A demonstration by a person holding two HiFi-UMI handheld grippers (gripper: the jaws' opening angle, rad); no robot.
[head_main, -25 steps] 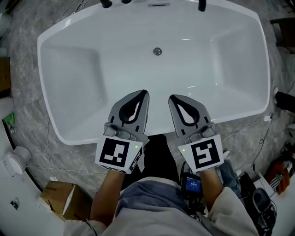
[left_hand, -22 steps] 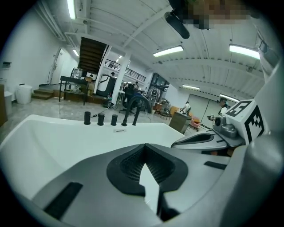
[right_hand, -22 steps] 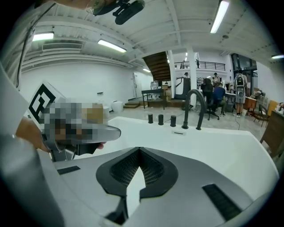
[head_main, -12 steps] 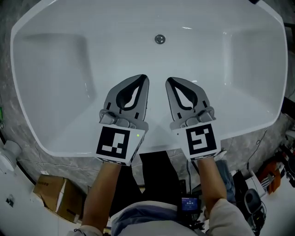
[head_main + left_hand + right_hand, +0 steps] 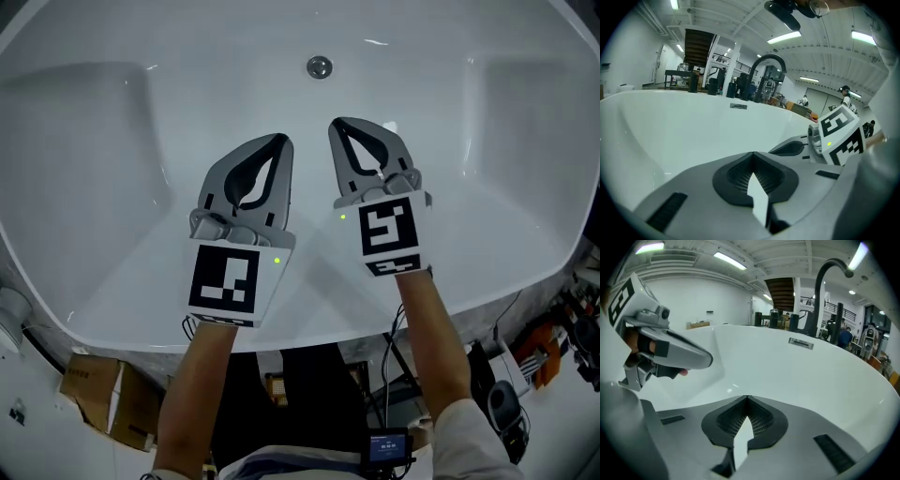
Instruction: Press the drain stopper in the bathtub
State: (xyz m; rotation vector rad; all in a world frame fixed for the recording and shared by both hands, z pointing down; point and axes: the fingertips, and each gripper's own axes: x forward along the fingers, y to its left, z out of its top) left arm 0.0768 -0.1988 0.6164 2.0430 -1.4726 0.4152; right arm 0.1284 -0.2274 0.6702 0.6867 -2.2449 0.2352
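So the view has pushed in over the bathtub (image 5: 84, 187). The right hand-held gripper (image 5: 336, 125) now leads the left hand-held gripper (image 5: 280, 140) toward the drain stopper (image 5: 320, 67), still short of it. Both have jaws pressed together on nothing, so I'd say the press is coming up.

A brown cardboard box (image 5: 94, 394) sits on the floor at lower left. On the opposite side lie dark cables (image 5: 392, 352) and an orange item (image 5: 547, 339), and a small lit screen (image 5: 386, 444) shows near the bottom edge. The left gripper view shows a black curved faucet (image 5: 768, 56), with a dark staircase (image 5: 697, 44) and long ceiling lights (image 5: 783, 37) beyond it.
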